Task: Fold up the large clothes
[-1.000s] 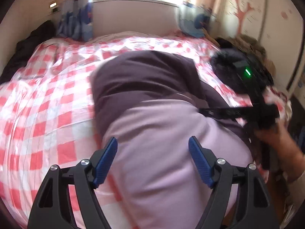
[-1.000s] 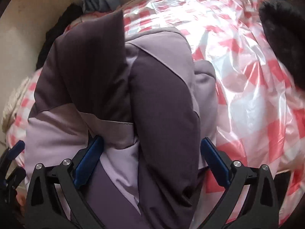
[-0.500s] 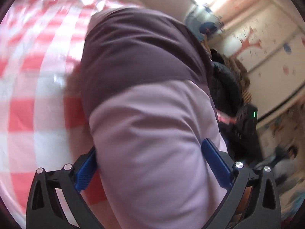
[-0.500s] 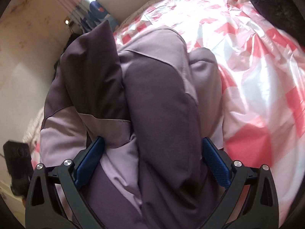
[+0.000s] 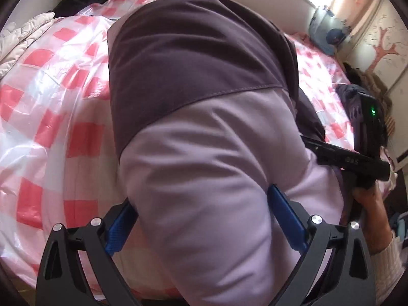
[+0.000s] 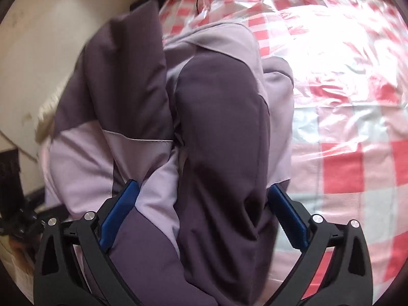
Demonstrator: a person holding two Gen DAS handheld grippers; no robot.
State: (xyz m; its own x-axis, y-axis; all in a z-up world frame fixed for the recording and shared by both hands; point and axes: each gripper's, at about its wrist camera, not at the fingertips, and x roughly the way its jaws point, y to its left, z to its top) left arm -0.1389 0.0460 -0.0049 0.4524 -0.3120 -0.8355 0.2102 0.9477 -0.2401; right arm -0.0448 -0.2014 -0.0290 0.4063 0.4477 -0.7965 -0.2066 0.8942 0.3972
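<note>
A bed covered in shiny red-and-white checked plastic fills both views, with a pale wall to the left of the right tongs. A bulky two-tone purple jacket lies bunched on the bed, running forward from both tongs. The left tongs stand wide, their blue pads against either side of a light lilac fold. The right tongs likewise straddle a thick dark purple fold, pads touching the cloth on both sides.

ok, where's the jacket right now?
Both views: the jacket lies bunched on the checkered sheet, filling the gap between the left gripper pads and likewise the right gripper.
</note>
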